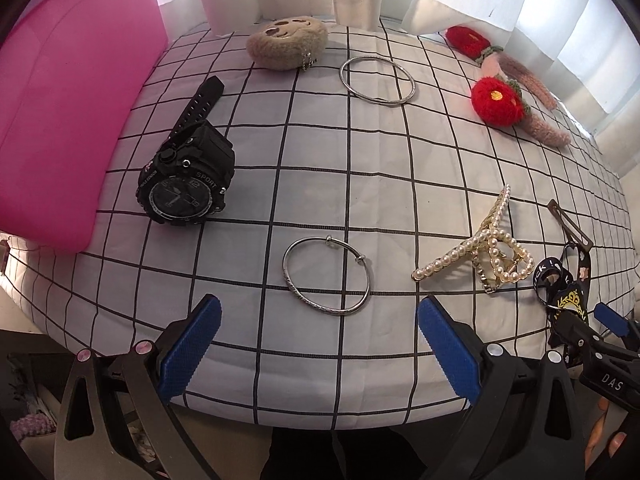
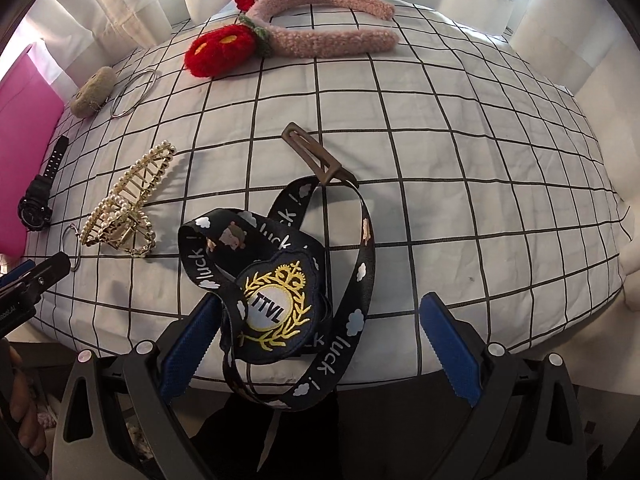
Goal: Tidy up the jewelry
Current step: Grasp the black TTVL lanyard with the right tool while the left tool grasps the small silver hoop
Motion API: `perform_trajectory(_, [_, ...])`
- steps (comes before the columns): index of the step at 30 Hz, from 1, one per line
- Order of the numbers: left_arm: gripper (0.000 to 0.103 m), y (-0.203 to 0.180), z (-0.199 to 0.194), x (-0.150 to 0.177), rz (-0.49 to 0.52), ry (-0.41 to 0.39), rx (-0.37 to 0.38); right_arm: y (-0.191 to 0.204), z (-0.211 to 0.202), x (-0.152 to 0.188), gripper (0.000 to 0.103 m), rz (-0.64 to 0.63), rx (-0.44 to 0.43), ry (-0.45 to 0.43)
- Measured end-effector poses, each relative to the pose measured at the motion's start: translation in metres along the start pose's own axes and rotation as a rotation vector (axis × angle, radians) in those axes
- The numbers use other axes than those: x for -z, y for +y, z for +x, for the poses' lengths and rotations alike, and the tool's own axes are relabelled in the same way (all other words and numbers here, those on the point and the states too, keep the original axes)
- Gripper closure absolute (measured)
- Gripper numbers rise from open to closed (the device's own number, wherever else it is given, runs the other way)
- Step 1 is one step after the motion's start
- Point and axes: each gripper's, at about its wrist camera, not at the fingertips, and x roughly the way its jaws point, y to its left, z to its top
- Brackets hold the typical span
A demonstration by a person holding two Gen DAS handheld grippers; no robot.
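Observation:
My left gripper (image 1: 319, 332) is open, low at the near edge of the checked cloth (image 1: 320, 184). A small silver bangle (image 1: 304, 301) lies flat just ahead of its fingers, apart from them. A black sport watch (image 1: 180, 188) lies further left, and a larger silver bangle (image 1: 343, 76) lies at the back. A pearl hair claw (image 1: 488, 256) rests to the right. My right gripper (image 2: 320, 332) is open, its fingers either side of a black lanyard with a badge (image 2: 276, 312) that hangs over the cloth's edge. The lanyard ends in a brown clip (image 2: 312, 156).
A pink box (image 1: 60, 112) stands at the left edge of the cloth. A plush face charm (image 1: 286, 42) and a fuzzy pink headband with red flowers (image 2: 320, 36) lie at the back. White curtains hang behind. A hand (image 2: 24, 420) shows at the lower left.

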Motion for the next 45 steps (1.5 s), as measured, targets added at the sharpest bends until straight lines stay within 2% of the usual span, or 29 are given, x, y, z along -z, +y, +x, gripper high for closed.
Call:
perform_trajectory(4, [0.006,-0.002,0.009,-0.002,-0.002,0.012,0.006,-0.005,0.007,-0.001,0.009,0.012,-0.004,0.006])
perform_trajectory(12, [0.006,-0.001,0.026,-0.005,0.007,0.011,-0.054,-0.014,0.013,-0.001,0.009,0.022,-0.022,-0.003])
perform_trajectory(23, [0.005,0.003,0.027,-0.003,0.002,-0.069,-0.038,-0.005,0.018,0.001,0.008,-0.034,0.037,-0.023])
perform_trajectory(29, [0.006,0.002,0.025,-0.001,0.003,-0.059,-0.037,-0.002,0.023,-0.004,0.008,-0.046,0.042,-0.005])
perform_trajectory(31, [0.007,0.002,0.025,-0.001,-0.001,-0.057,-0.039,0.001,0.023,-0.007,0.008,-0.059,0.041,-0.013])
perform_trajectory(34, [0.014,-0.001,0.022,-0.002,0.008,-0.058,-0.036,0.003,0.022,-0.008,0.01,-0.067,0.03,-0.022])
perform_trajectory(36, [0.026,-0.006,0.019,0.0,0.028,-0.065,-0.028,0.004,0.021,-0.005,0.01,-0.061,0.03,-0.022])
perform_trajectory(37, [0.029,-0.009,0.017,0.001,0.04,-0.069,-0.023,0.005,0.021,-0.004,0.011,-0.06,0.029,-0.022])
perform_trajectory(39, [0.044,-0.014,0.014,0.002,0.066,-0.075,-0.011,0.008,0.017,0.001,0.017,-0.07,0.024,-0.031])
perform_trajectory(41, [0.053,-0.017,0.012,0.003,0.081,-0.078,0.0,0.013,0.013,0.003,0.033,-0.083,0.02,-0.043])
perform_trajectory(44, [0.053,-0.016,0.012,0.004,0.081,-0.077,0.011,0.021,0.005,0.006,0.052,-0.105,0.018,-0.057])
perform_trajectory(45, [0.054,-0.015,0.012,0.003,0.08,-0.077,0.016,0.023,0.004,0.006,0.064,-0.11,0.017,-0.061])
